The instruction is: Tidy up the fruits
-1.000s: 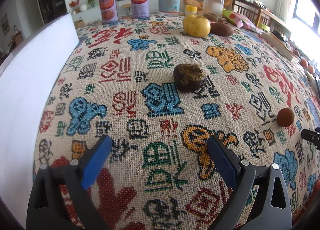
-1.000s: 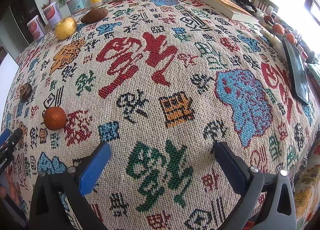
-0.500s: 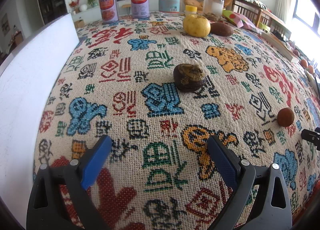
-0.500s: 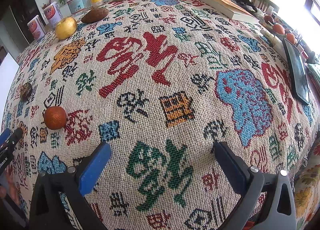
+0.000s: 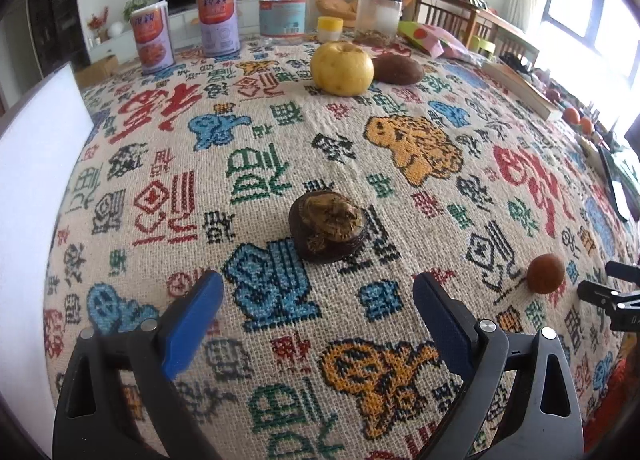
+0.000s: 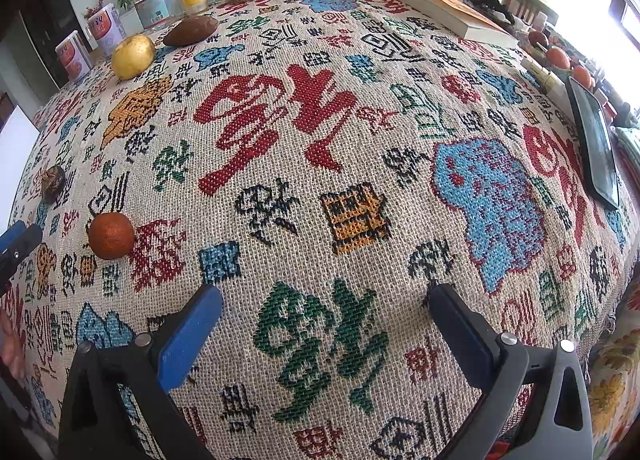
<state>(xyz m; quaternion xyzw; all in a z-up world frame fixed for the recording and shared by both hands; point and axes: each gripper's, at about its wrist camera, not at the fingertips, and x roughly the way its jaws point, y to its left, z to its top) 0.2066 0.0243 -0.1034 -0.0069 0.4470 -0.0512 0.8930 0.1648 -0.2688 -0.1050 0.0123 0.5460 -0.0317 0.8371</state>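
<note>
both grippers, left gripper (image 5: 318,302) and right gripper (image 6: 324,314), hang spread apart over the tablecloth (image 6: 280,131), gripping nothing.

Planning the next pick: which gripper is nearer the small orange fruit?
Left, though it's close. The orange fruit lies right of the left gripper and left of the right gripper.
</note>
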